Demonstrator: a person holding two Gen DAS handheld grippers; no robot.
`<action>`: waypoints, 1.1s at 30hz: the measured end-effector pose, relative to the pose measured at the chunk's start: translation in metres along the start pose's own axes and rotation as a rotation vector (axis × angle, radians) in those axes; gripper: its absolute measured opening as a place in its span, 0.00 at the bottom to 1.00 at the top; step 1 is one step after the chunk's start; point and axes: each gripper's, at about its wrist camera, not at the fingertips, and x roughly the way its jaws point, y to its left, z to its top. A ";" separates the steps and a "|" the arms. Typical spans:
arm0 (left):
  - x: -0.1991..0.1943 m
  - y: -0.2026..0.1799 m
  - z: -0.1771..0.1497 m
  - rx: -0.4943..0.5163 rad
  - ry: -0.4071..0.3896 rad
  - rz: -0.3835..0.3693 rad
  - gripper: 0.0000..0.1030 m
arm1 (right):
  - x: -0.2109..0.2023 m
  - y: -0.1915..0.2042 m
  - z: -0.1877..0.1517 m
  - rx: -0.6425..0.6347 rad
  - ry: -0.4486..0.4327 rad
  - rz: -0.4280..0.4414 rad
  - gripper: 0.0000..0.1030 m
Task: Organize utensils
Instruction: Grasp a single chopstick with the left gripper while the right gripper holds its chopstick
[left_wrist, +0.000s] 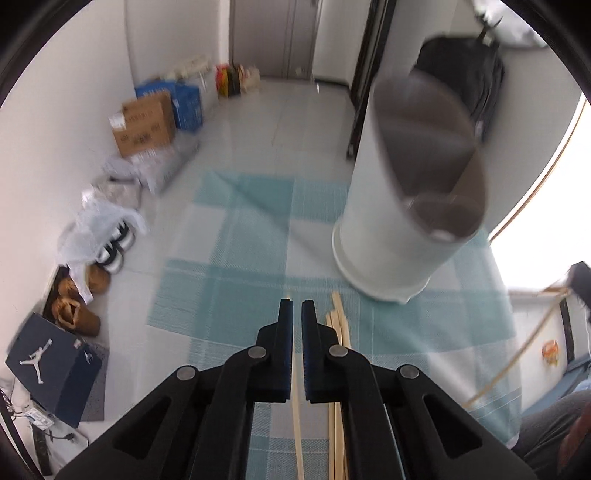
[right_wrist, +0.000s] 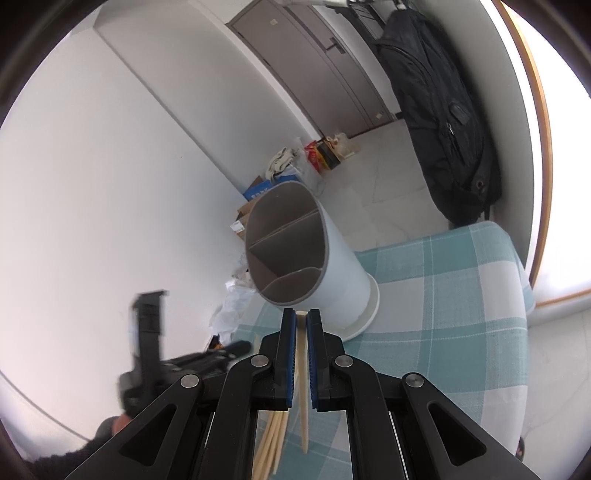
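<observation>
Left gripper (left_wrist: 297, 306): black arms, blue-padded fingers drawn close with a narrow slot between, one pale chopstick (left_wrist: 295, 373) running through the slot; whether the pads bite it cannot be told. Loose chopsticks (left_wrist: 338, 328) lie just right of the fingers on the checked teal cloth (left_wrist: 229, 280). Holder (left_wrist: 402, 206): white cylinder, grey divided interior, standing on the cloth ahead and to the right, apart from the fingertips, blurred. Open cloth lies ahead and left, ending at an edge, with tiled floor beyond. Right gripper (right_wrist: 301, 317): fingers likewise close, a chopstick (right_wrist: 303, 373) standing in the slot, tip level with the fingertips; grip not certain. More chopsticks (right_wrist: 273, 435) lie beneath, left of it. Holder (right_wrist: 314, 266) sits directly ahead, its mouth tilted toward the camera, rim just beyond the fingertips. Bare cloth (right_wrist: 443, 295) spreads right to the rounded table edge.
</observation>
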 end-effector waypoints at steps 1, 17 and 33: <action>-0.006 0.000 0.002 -0.006 -0.028 -0.013 0.01 | -0.002 0.003 -0.001 -0.010 -0.008 -0.002 0.05; 0.069 0.004 -0.008 0.019 0.288 0.001 0.37 | -0.002 0.023 -0.014 -0.065 -0.016 -0.017 0.05; 0.096 0.006 0.002 0.063 0.392 0.046 0.02 | -0.006 0.002 -0.001 -0.008 -0.017 -0.007 0.05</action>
